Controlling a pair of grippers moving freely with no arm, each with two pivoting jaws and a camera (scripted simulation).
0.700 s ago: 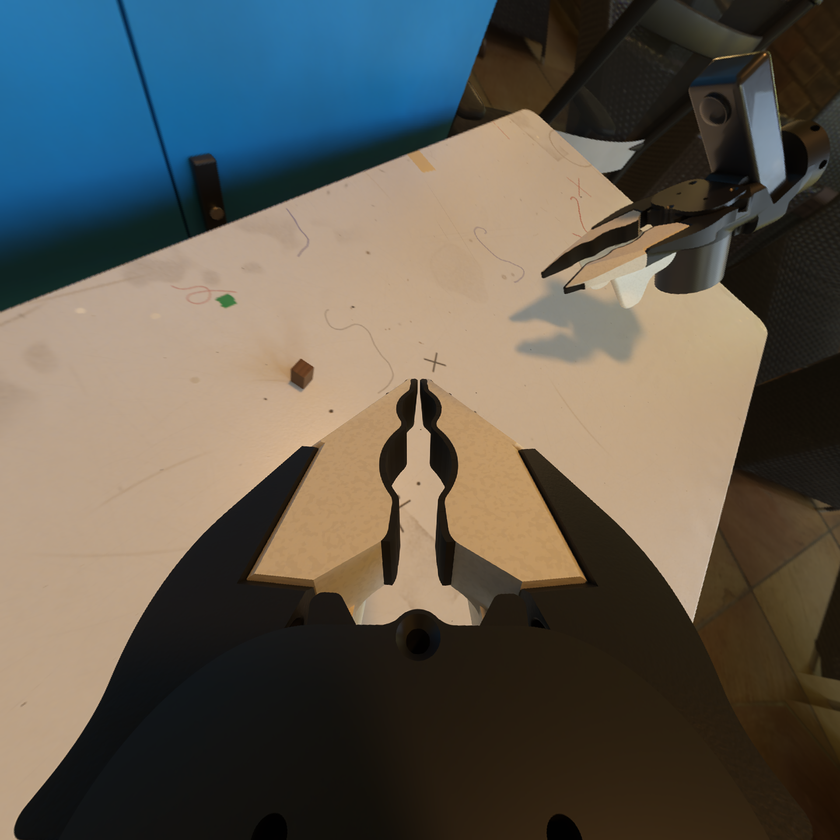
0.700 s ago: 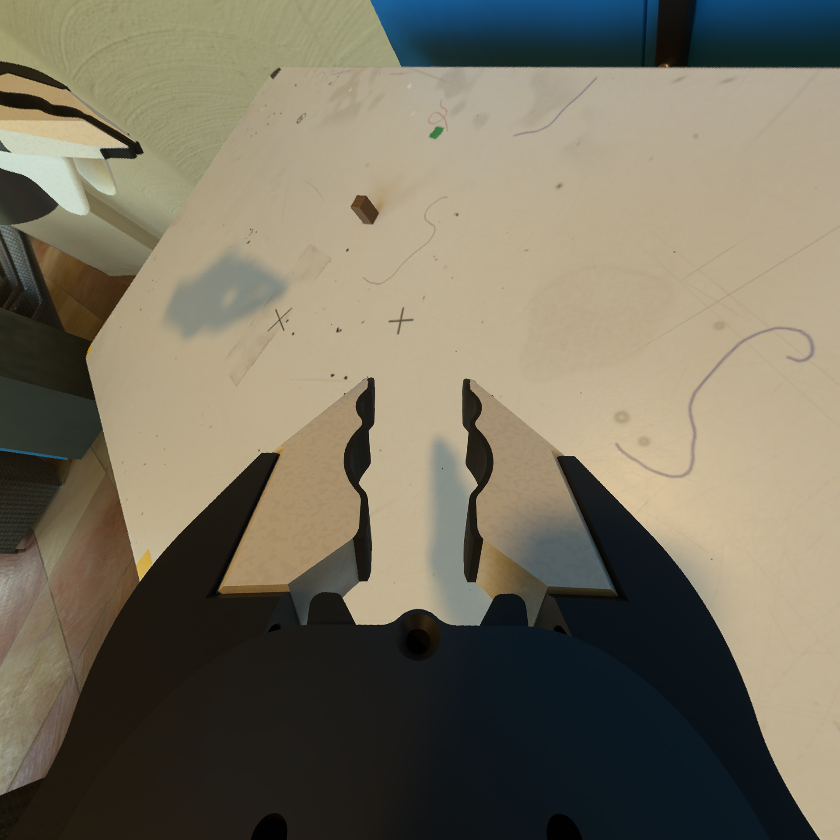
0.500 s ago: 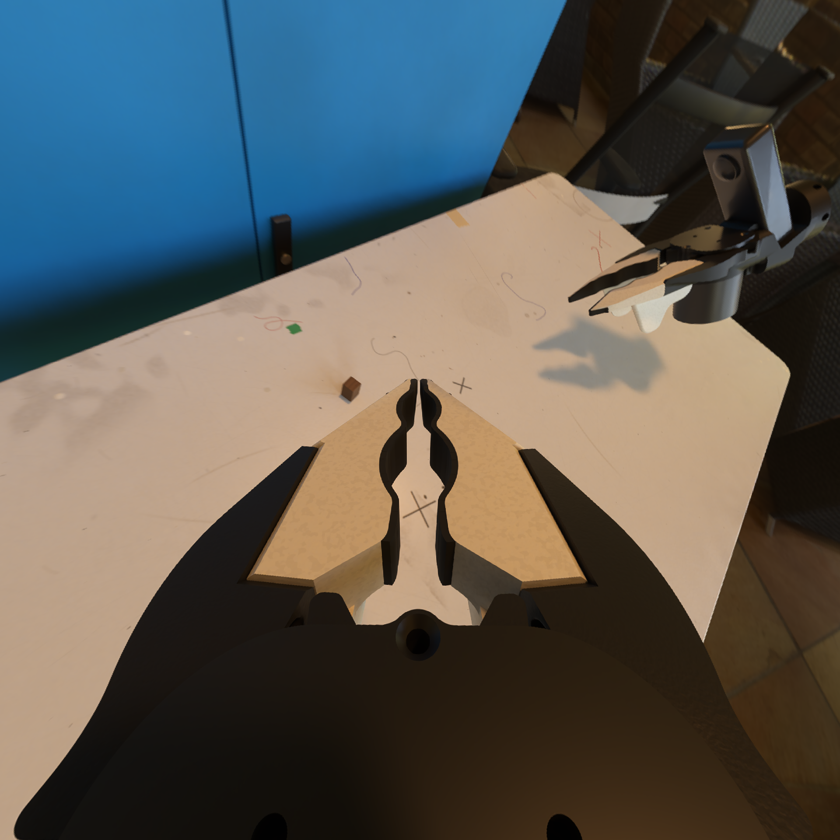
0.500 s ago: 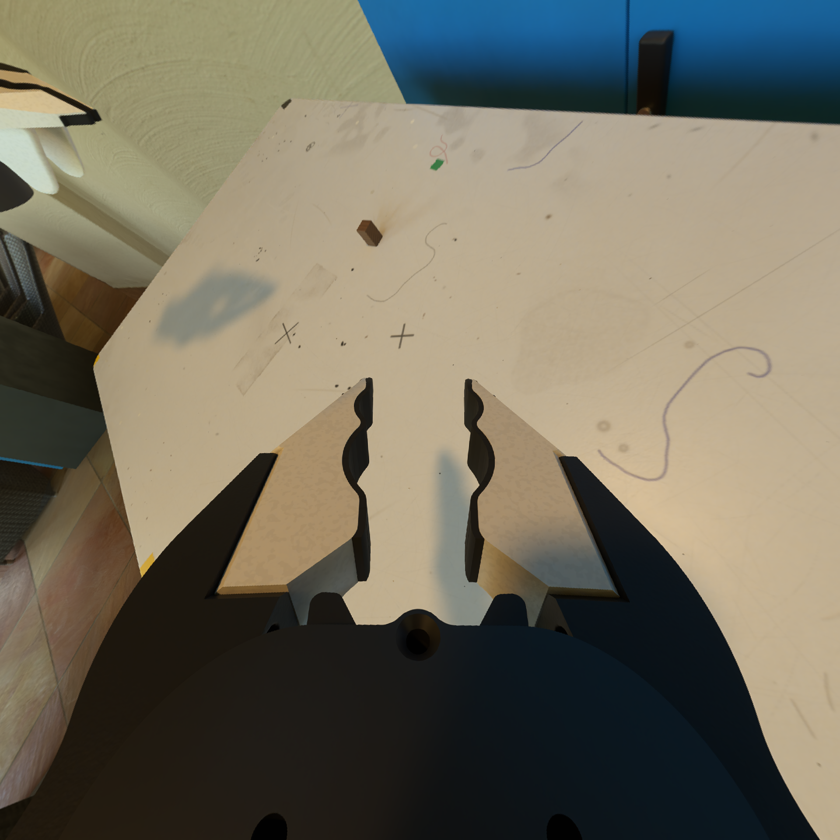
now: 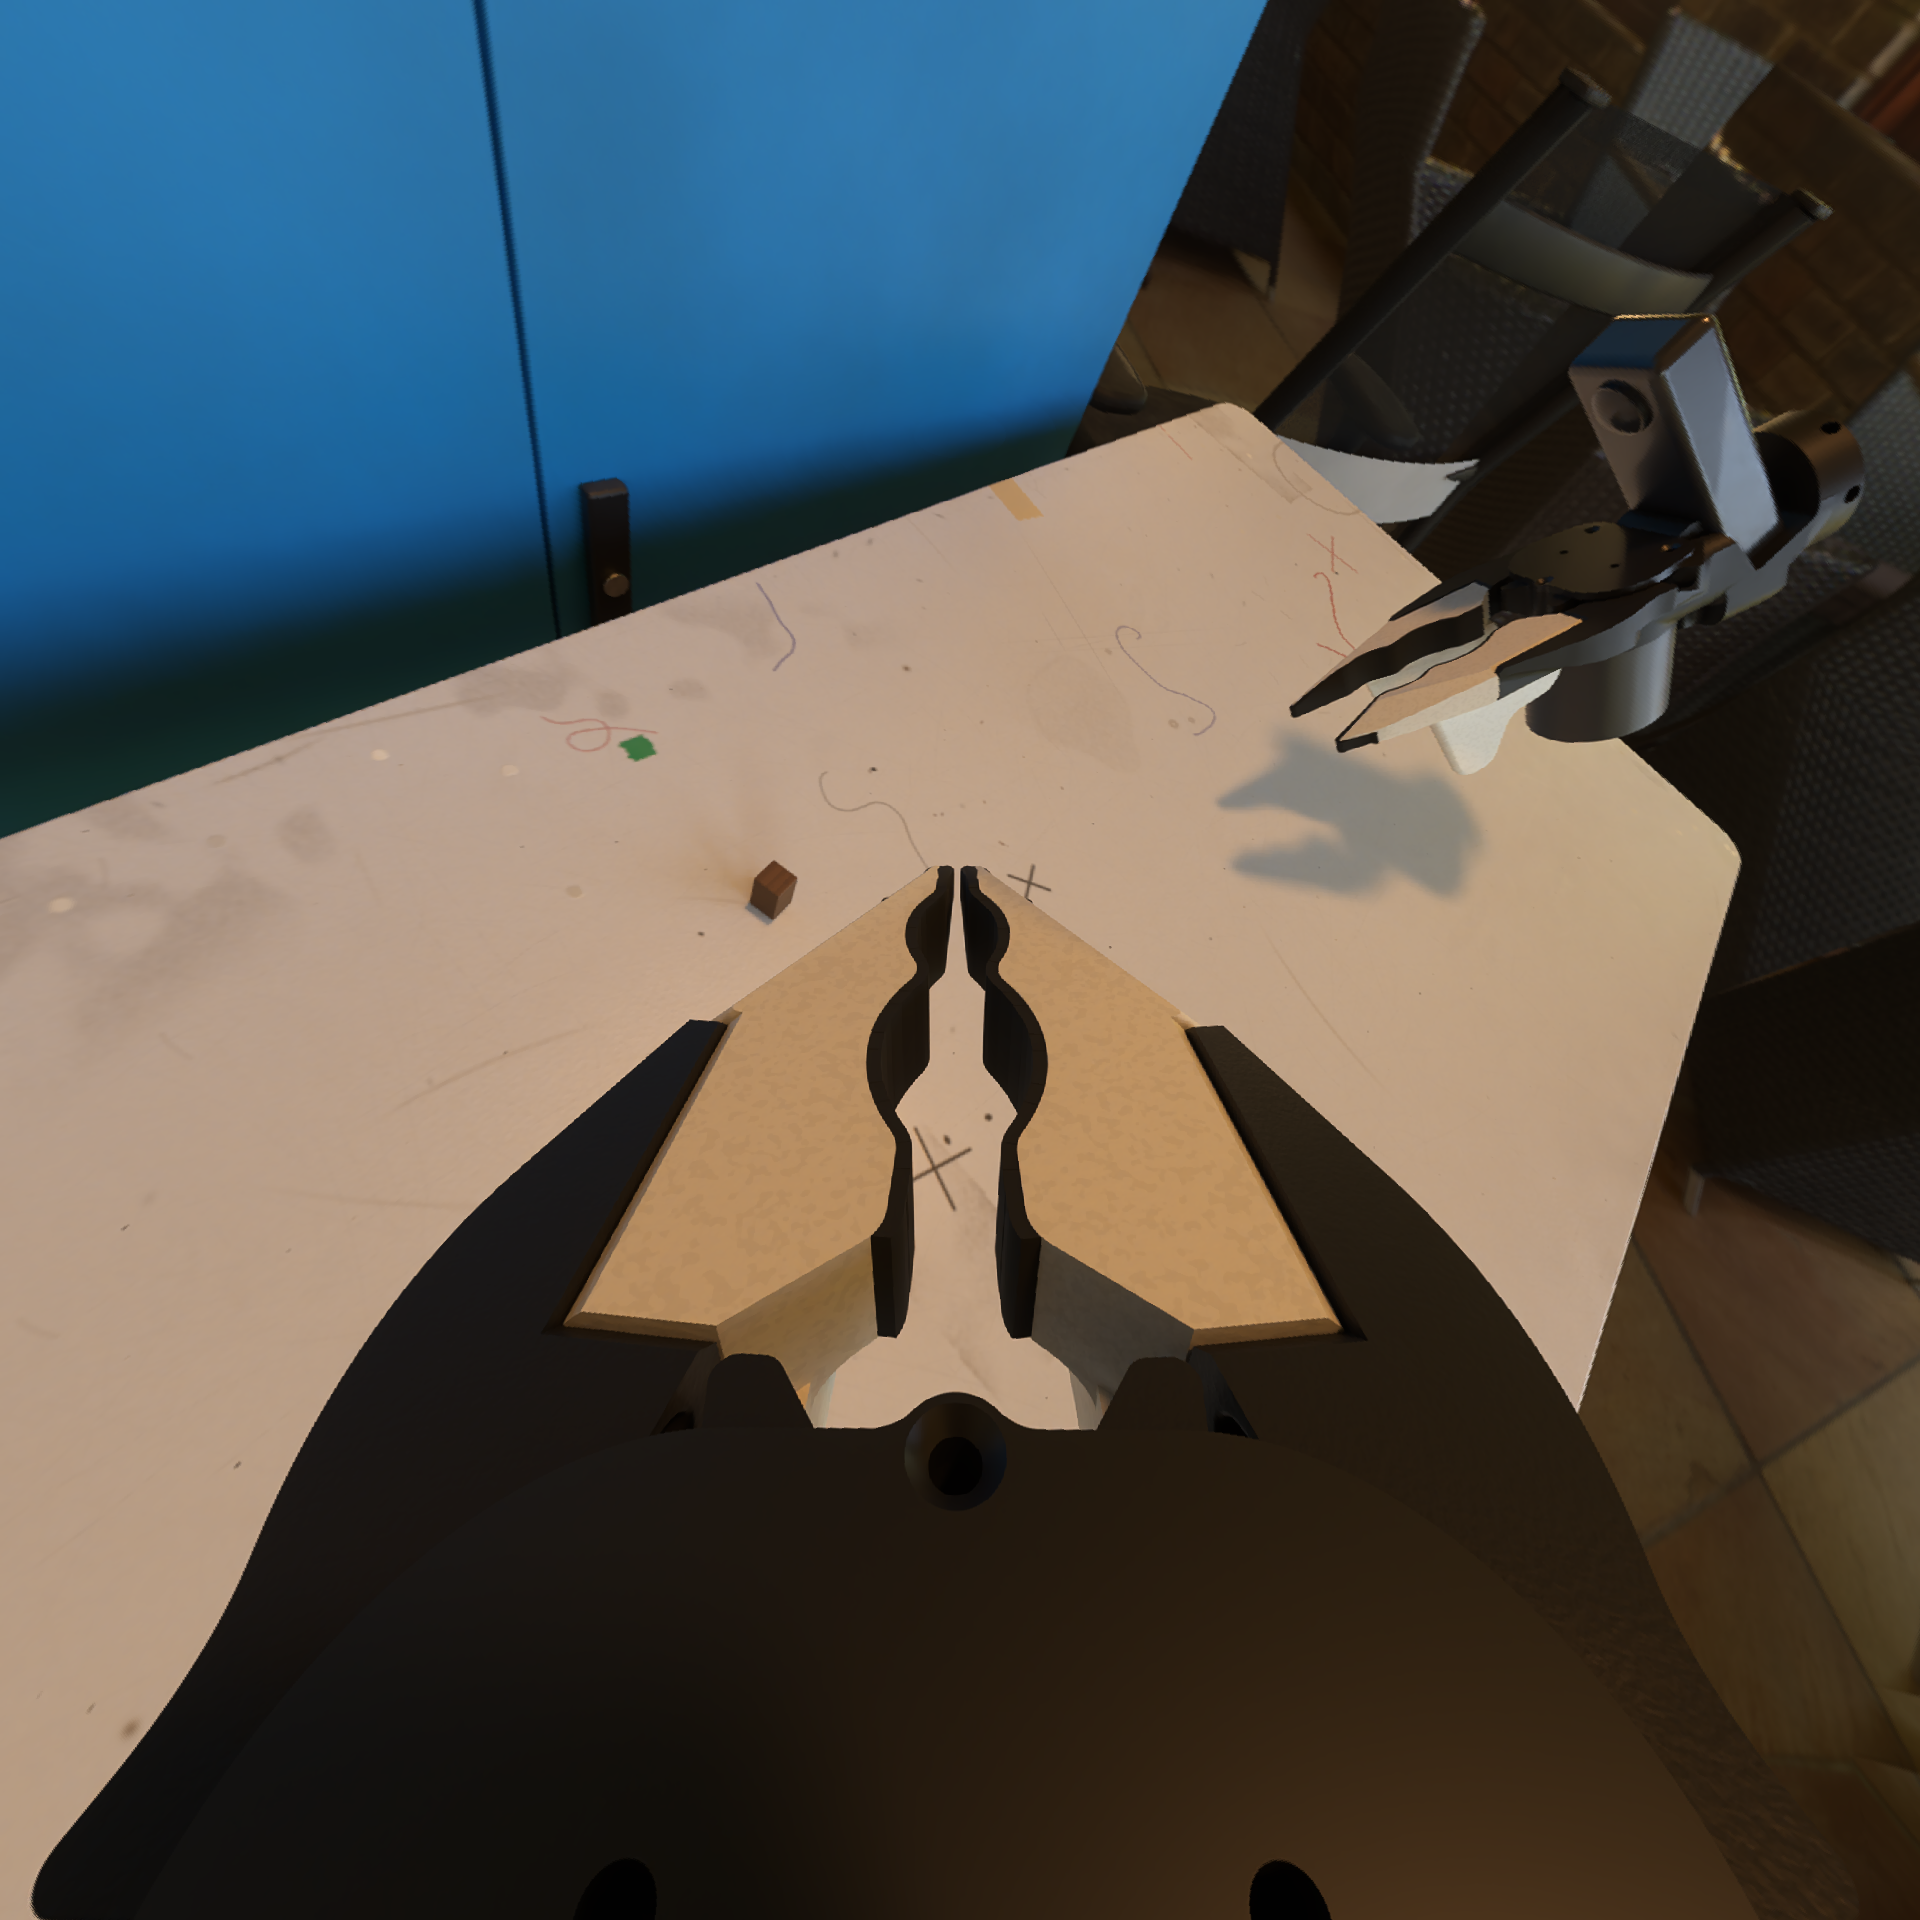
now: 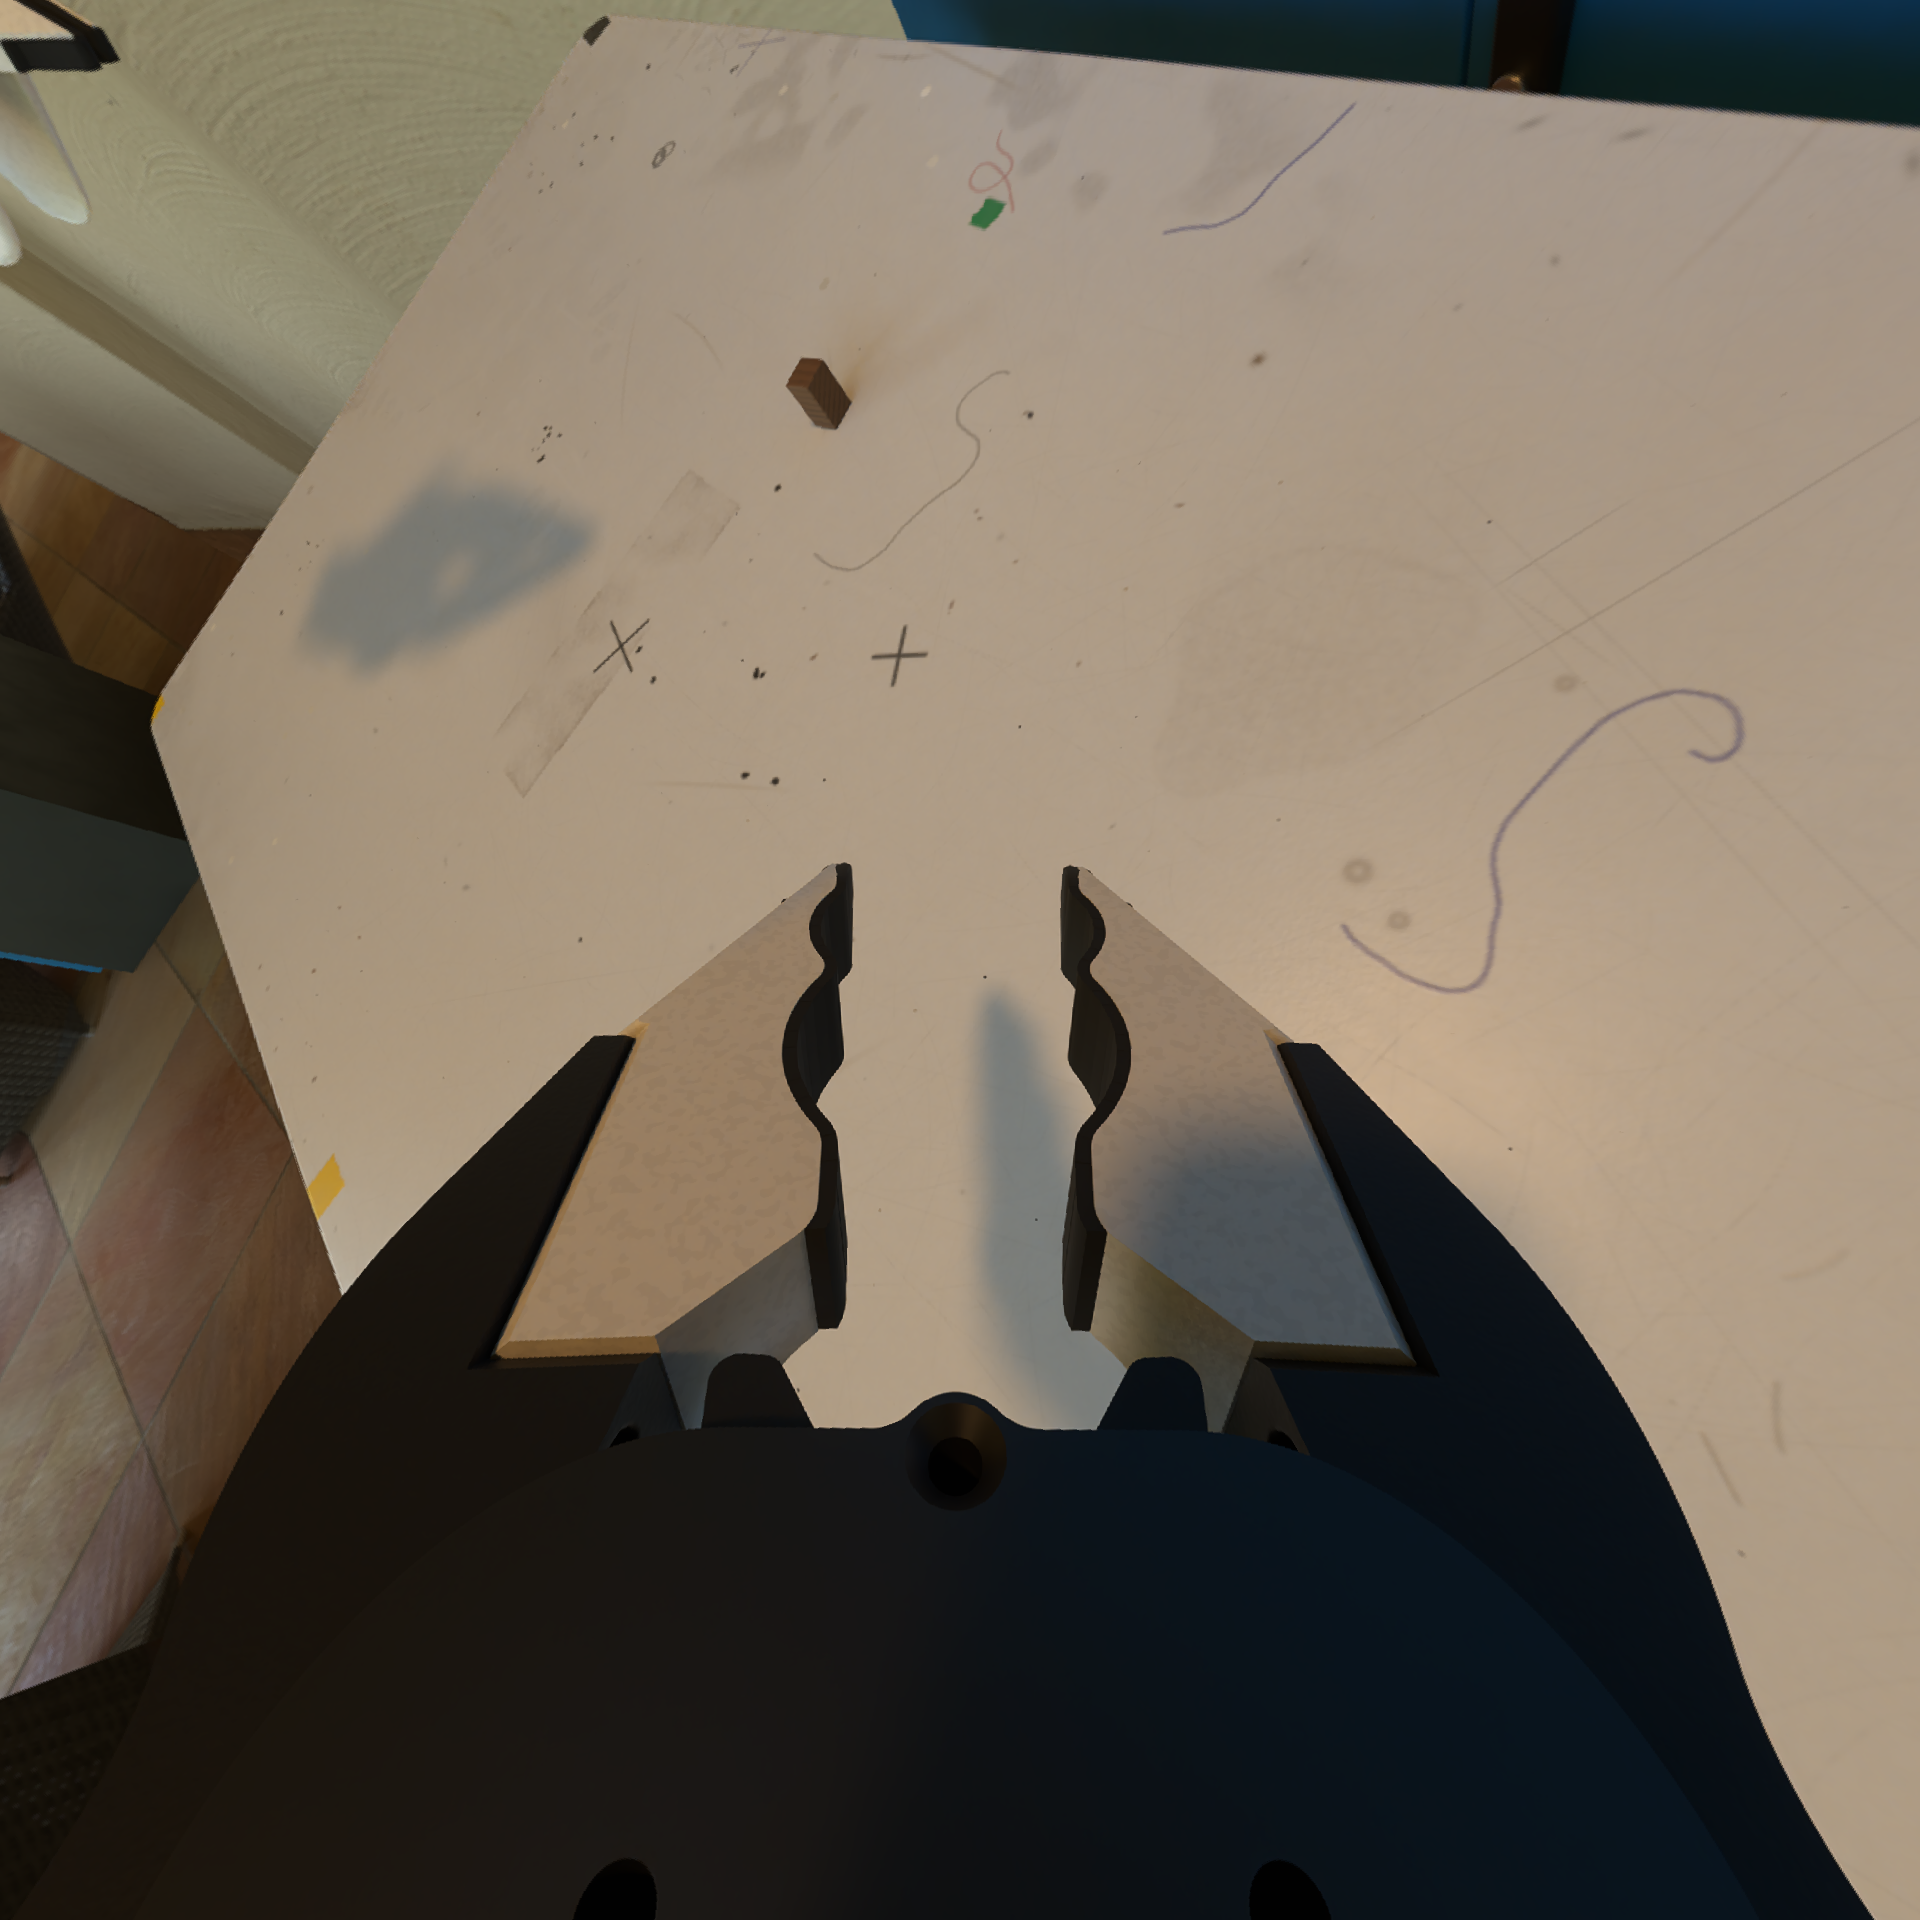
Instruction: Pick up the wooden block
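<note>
The small brown wooden block lies on the white table, free of both grippers. My left gripper is shut and empty, above the table; the block shows just left of its tips. My right gripper is open and empty, and the block lies well ahead of it, slightly to the left. The right gripper also shows in the left wrist view, hovering over the table's right edge. A tip of the left gripper shows in the top left corner of the right wrist view.
A green tape scrap lies beyond the block, among pen scribbles and cross marks. A blue wall stands behind the table. Dark chairs stand off its far right corner. The table edge drops to a tiled floor.
Both grippers have shifted a little above the table. In the left wrist view the block now shows closer to the tips. The jaws have not changed and the block has not moved.
</note>
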